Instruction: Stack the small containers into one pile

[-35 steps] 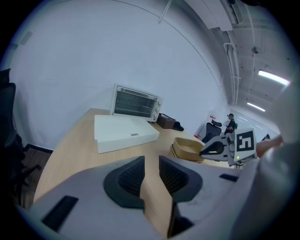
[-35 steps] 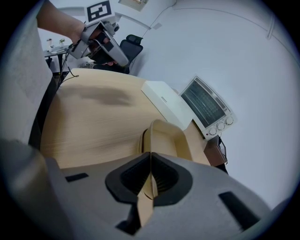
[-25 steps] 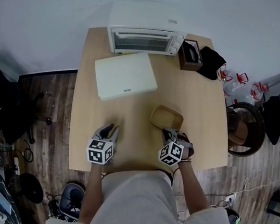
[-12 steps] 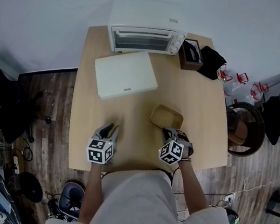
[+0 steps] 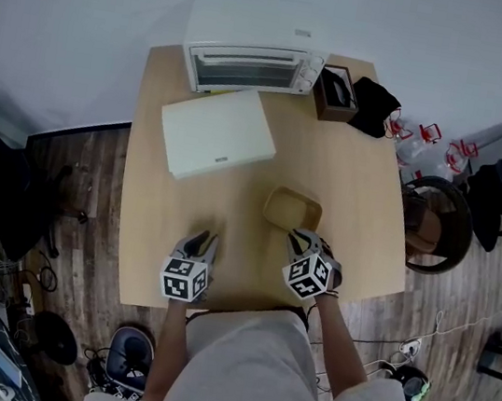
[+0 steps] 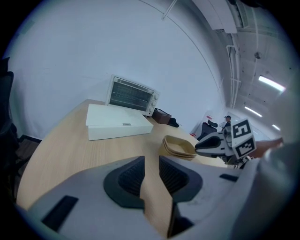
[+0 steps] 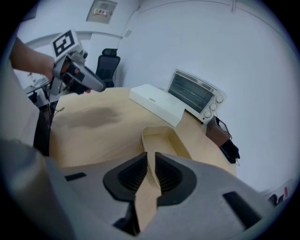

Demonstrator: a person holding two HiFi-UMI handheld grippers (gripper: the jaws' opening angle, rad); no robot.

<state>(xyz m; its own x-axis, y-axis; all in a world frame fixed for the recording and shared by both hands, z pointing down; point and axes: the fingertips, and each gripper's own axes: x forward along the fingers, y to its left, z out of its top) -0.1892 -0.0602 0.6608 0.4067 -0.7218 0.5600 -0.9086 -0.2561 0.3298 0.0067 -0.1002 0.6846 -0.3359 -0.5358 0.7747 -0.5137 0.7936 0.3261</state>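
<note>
The pile of tan containers [image 5: 291, 207] rests nested on the wooden table [image 5: 356, 193], right of centre. My right gripper [image 5: 300, 240] sits at the pile's near edge. In the right gripper view the pile's [image 7: 161, 139] near rim runs between the jaws of that gripper [image 7: 151, 171], which are opening, with gaps showing beside the rim. My left gripper [image 5: 200, 240] hovers to the left over bare table, apart from the pile. In its own view the left gripper [image 6: 151, 171] is open with nothing between its jaws, and the pile [image 6: 178, 146] lies ahead to the right.
A white toaster oven [image 5: 253, 58] stands at the table's far edge, with a flat white box [image 5: 217, 131] in front of it. A small brown box [image 5: 336, 95] and black cloth [image 5: 375, 106] lie at the far right corner. A chair [image 5: 431, 228] stands beside the right edge.
The head view has shifted slightly. Both grippers stay in about the same places, the right one still at the pile's near rim.
</note>
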